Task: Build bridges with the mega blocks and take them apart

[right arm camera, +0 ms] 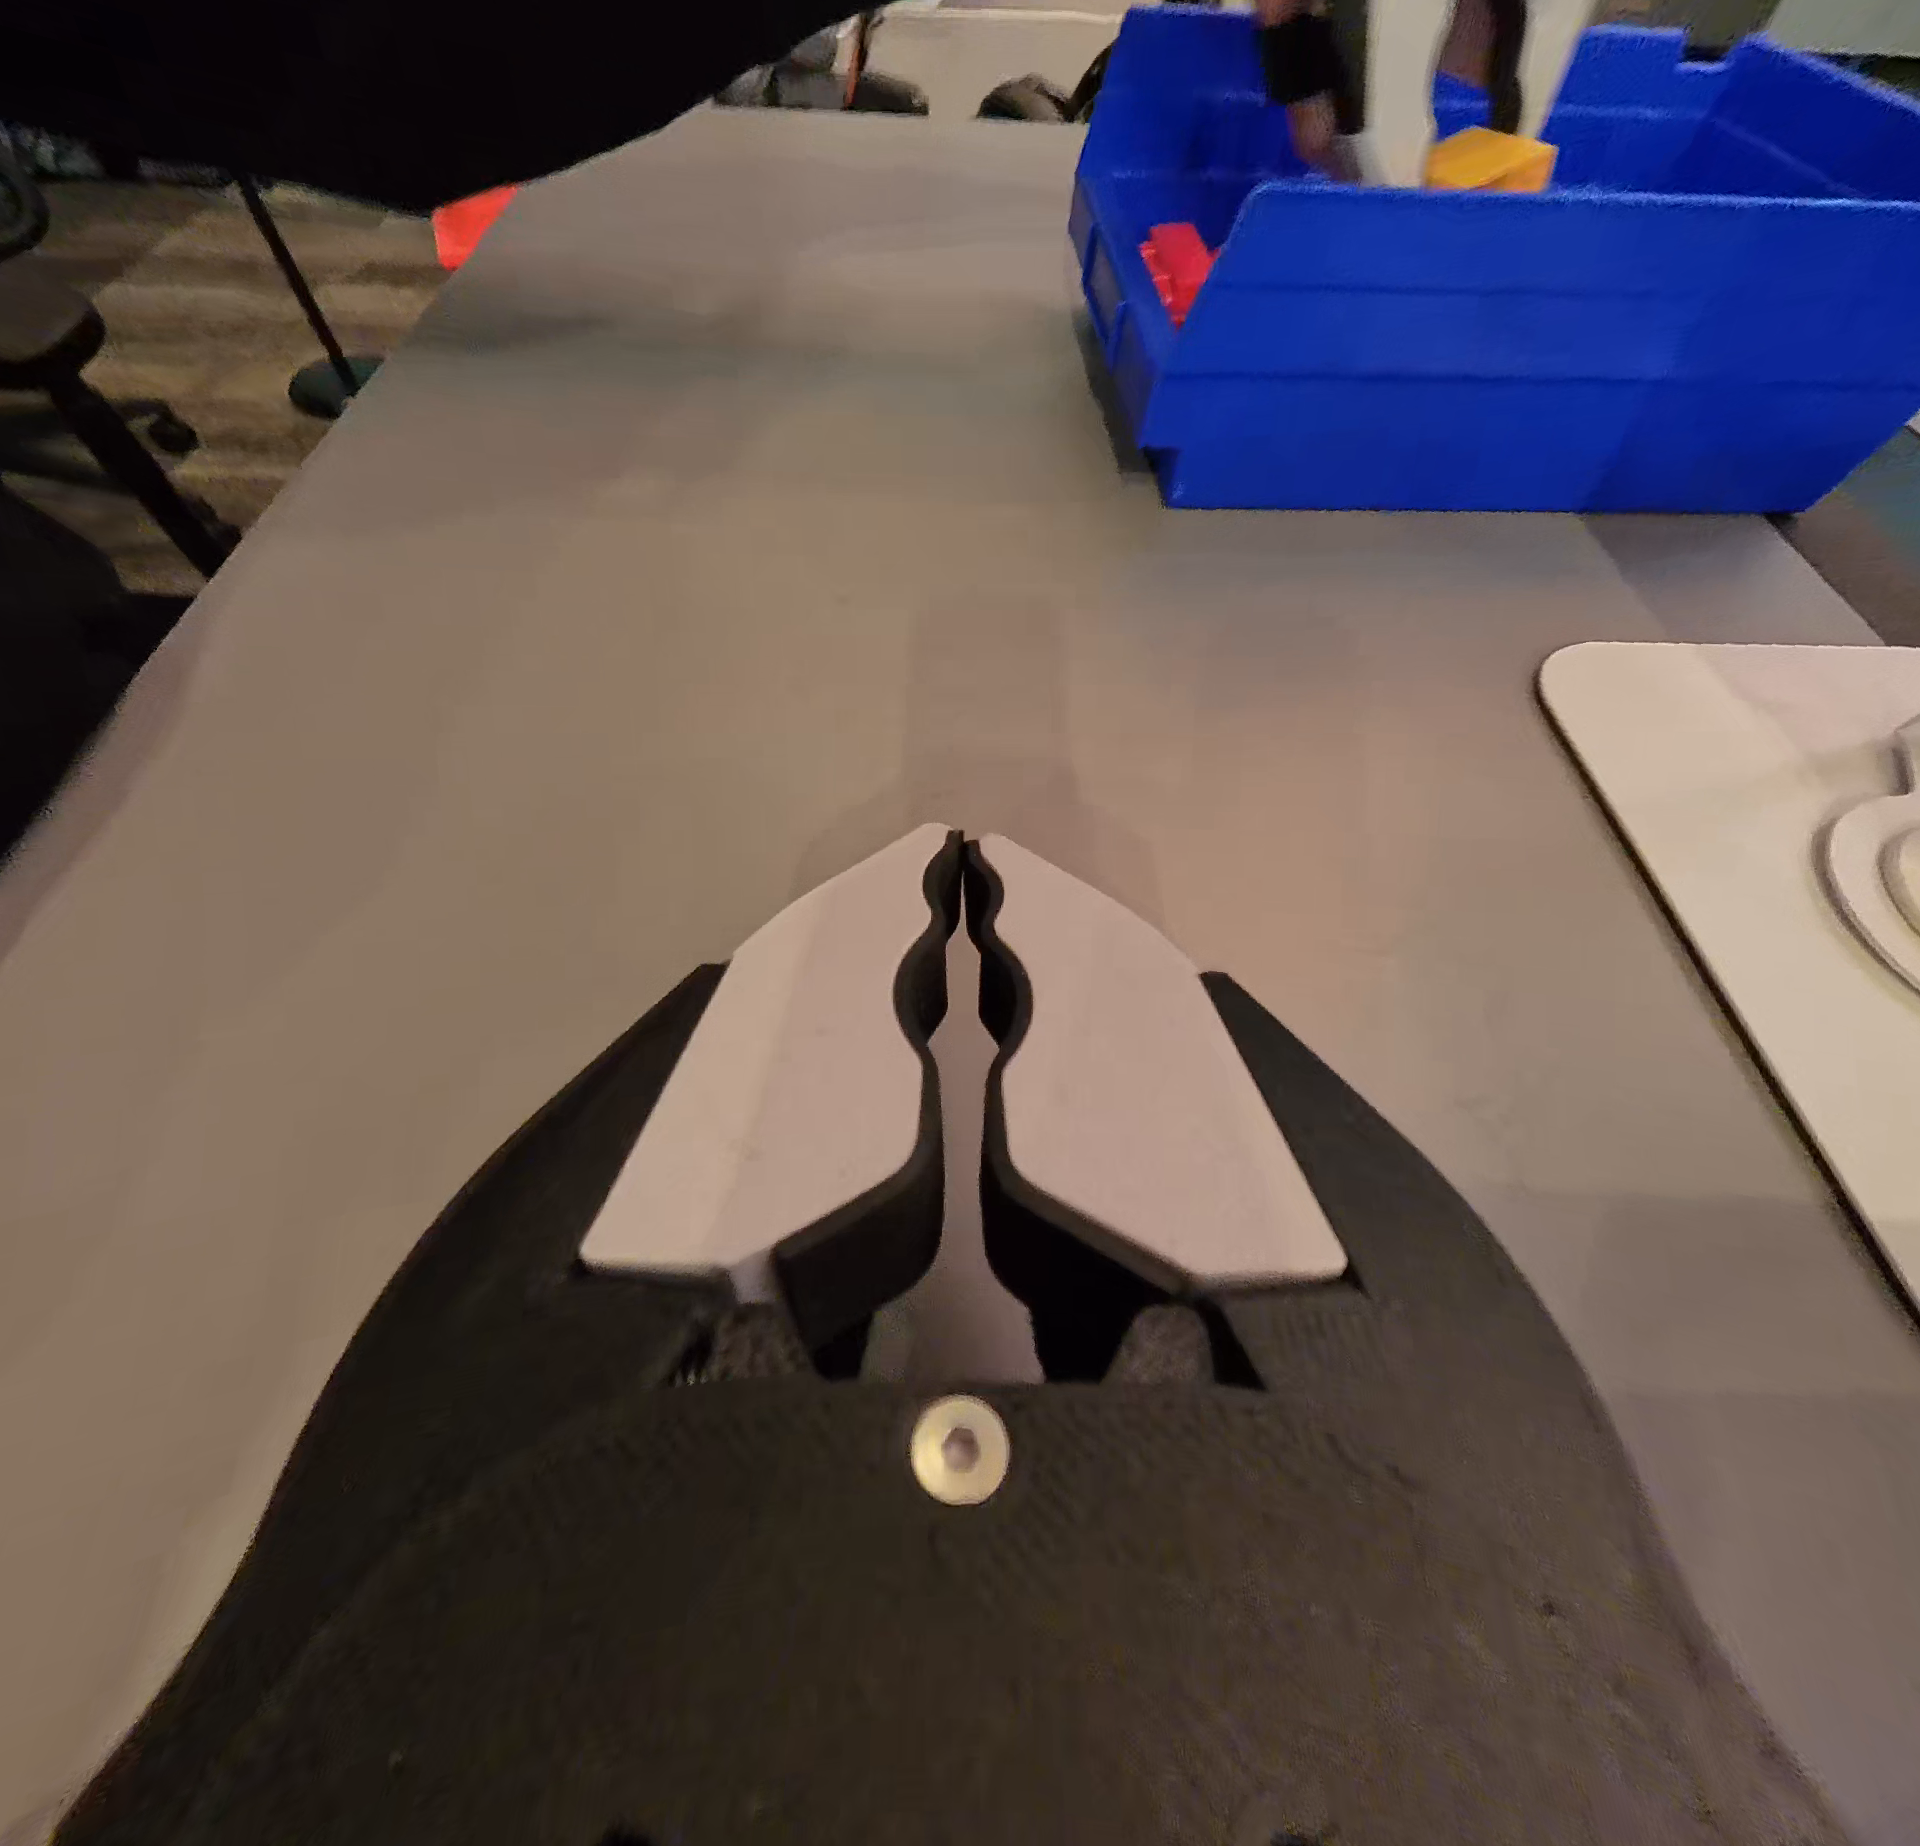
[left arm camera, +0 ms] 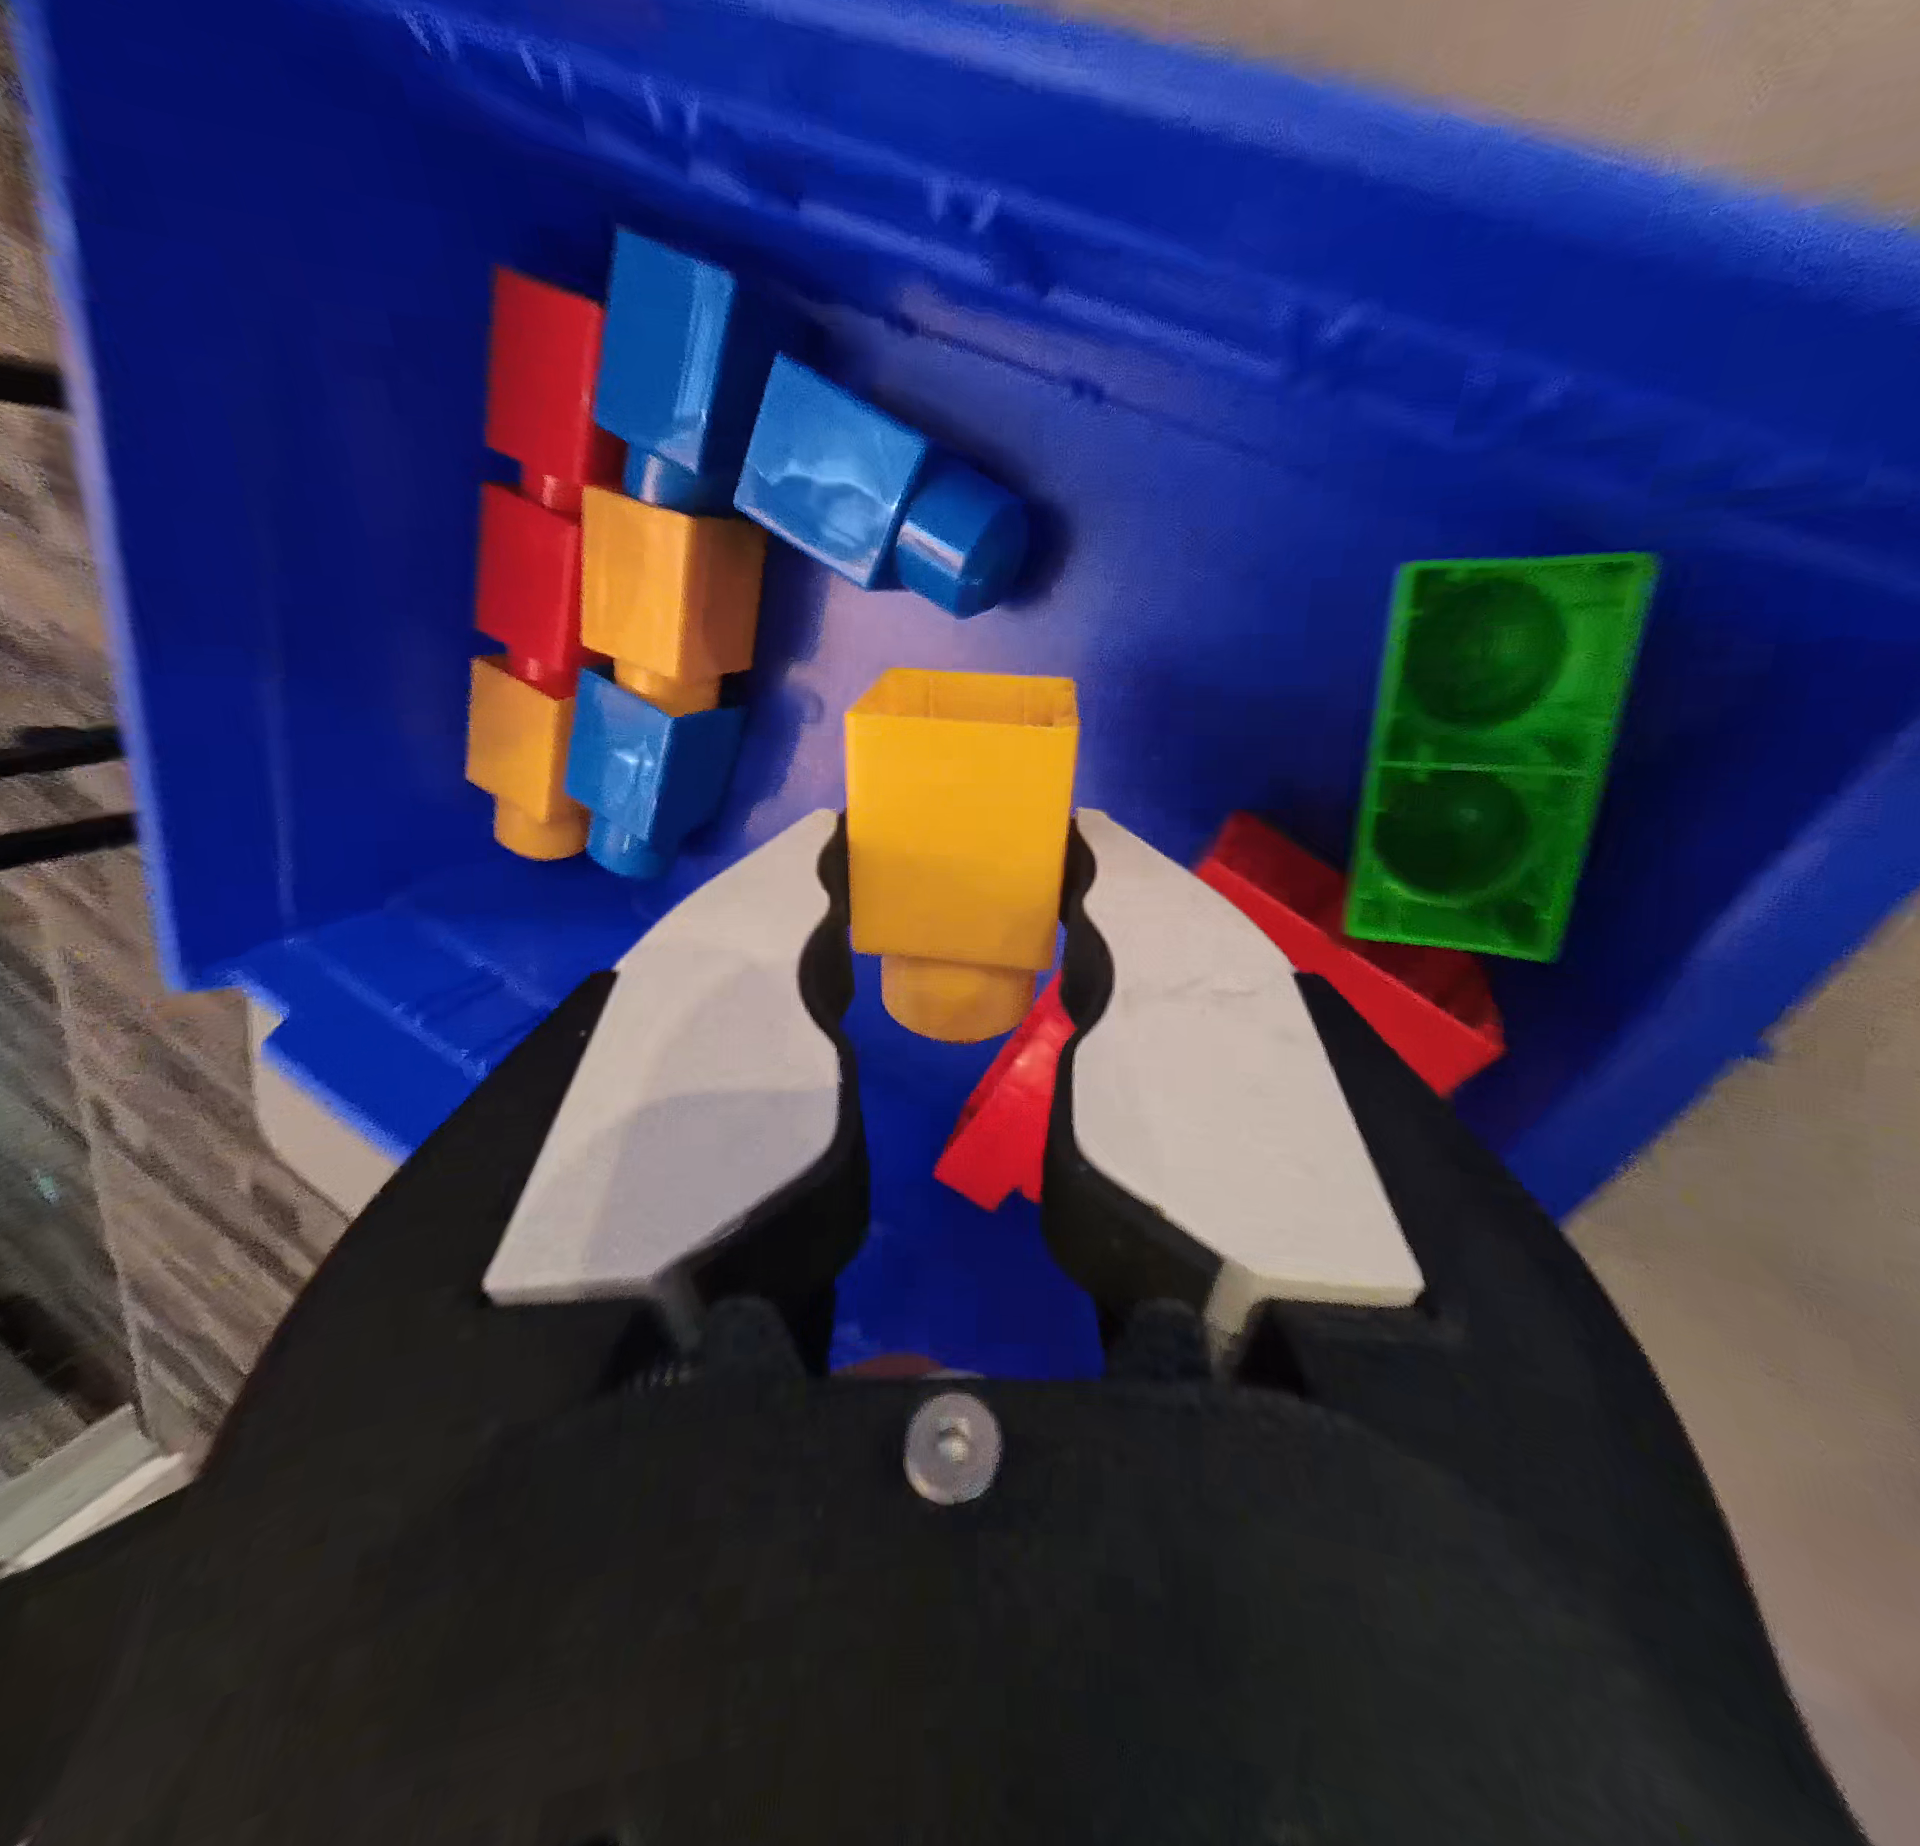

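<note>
Fingers of the left hand-held gripper pinch a yellow block by its sides, stud toward the camera, above the floor of the blue bin. Other blocks lie loose inside. Over the grey bench, the right hand-held gripper is pressed together, holding nothing.

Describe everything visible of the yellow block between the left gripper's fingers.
The yellow block is a single-stud piece of glossy plastic with a square body. Its hollow open underside faces away from the camera and its round stud points back toward the gripper body. The left gripper clamps it, a black pad pressing each side face, and holds it above the floor of the blue bin, clear of the loose blocks below. In the right wrist view it shows just above the bin's front wall.
</note>
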The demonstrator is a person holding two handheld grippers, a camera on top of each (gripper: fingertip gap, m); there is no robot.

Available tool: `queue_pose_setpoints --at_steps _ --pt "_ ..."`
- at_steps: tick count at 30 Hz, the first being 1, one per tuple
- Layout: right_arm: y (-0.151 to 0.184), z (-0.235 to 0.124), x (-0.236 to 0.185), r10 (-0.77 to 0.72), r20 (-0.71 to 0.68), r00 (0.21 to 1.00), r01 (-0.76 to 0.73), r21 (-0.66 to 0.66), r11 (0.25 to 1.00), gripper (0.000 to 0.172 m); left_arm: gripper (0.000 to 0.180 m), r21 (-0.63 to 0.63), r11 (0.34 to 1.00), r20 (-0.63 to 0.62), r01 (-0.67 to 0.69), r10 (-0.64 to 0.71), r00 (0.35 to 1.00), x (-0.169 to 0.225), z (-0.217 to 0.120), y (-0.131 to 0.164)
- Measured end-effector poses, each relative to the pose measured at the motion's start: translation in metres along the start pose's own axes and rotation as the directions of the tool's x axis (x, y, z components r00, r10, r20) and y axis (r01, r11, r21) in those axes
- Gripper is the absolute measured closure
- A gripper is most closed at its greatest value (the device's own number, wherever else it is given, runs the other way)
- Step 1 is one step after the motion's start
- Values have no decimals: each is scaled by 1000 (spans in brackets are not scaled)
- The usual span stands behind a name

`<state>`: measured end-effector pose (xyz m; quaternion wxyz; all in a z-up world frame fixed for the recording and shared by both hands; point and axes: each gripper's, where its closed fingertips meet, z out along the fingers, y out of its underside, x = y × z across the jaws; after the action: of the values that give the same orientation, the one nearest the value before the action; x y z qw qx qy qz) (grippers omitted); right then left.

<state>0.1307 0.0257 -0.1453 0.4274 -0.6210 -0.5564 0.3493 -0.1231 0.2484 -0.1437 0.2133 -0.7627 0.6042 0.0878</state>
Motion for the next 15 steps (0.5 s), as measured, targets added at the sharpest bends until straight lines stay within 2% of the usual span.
queue_pose_setpoints --at_steps 3,9,12,15 --pt "-7 -1 3 41 -7 999 -41 43 998 171 143 77 997 73 -23 17 997 17 -33 -11" --pt "-34 3 9 115 -70 991 -105 137 985 159 144 304 952 82 -23 -2 997 66 -90 -39" --pt "-49 10 7 167 -74 983 -152 175 973 152 144 328 941 122 -84 46 991 98 -100 -55" --pt "-60 15 7 222 -63 973 -205 208 956 147 144 331 932 144 -147 104 984 131 -97 -72"
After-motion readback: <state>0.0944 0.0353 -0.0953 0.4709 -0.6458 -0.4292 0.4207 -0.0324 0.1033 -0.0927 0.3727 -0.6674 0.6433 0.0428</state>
